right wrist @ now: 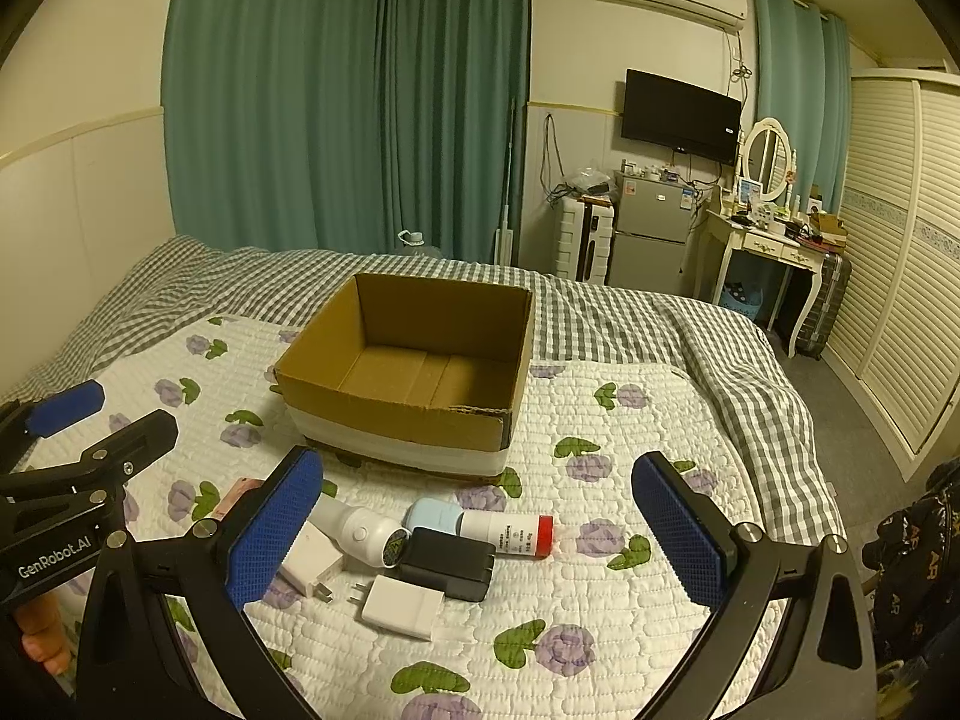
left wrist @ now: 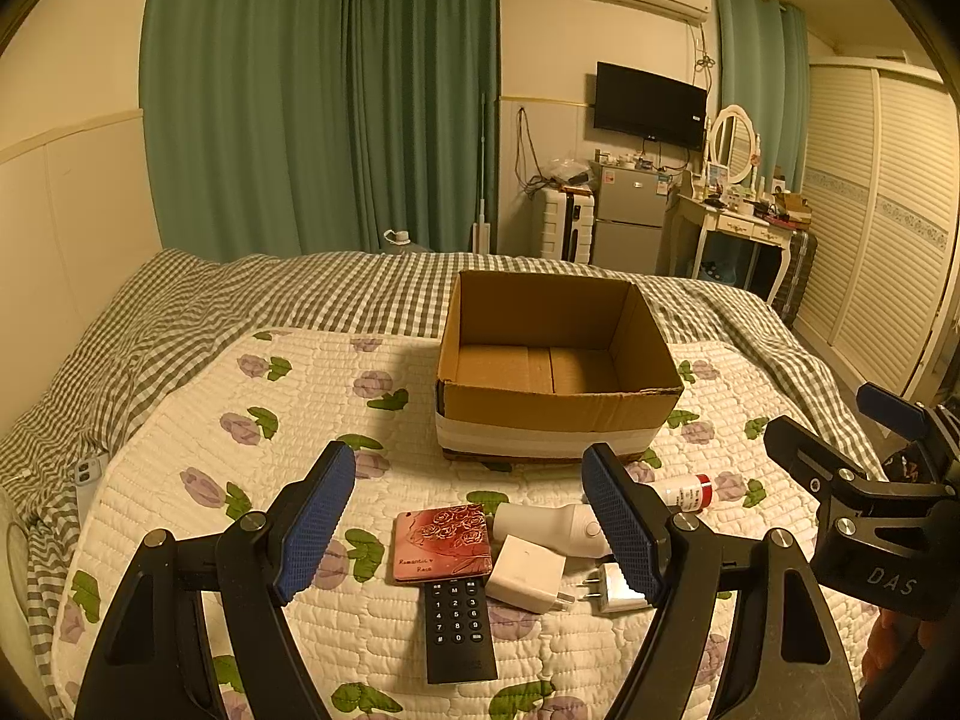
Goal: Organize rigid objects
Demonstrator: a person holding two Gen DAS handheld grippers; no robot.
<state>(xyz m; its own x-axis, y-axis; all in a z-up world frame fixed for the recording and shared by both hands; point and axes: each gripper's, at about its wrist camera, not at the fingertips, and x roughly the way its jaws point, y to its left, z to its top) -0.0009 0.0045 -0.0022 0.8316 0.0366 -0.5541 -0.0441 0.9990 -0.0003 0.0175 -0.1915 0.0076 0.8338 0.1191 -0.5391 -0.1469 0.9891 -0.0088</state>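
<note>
While both grippers hover above the near edge of the bed's floral quilt (right wrist: 630, 432), the left gripper (left wrist: 474, 525) has its blue pads spread wide and holds nothing, and the right gripper (right wrist: 480, 531) is equally wide apart and unladen. An open cardboard box (right wrist: 414, 372) sits mid-quilt. Nearer lie a black remote (left wrist: 459, 630), a red rose-patterned case (left wrist: 441, 543), two white chargers (left wrist: 528, 576) (right wrist: 399, 606), a black adapter (right wrist: 447, 561), a white handheld device (right wrist: 360, 531) and a red-capped white tube (right wrist: 510, 534), clustered closely.
</note>
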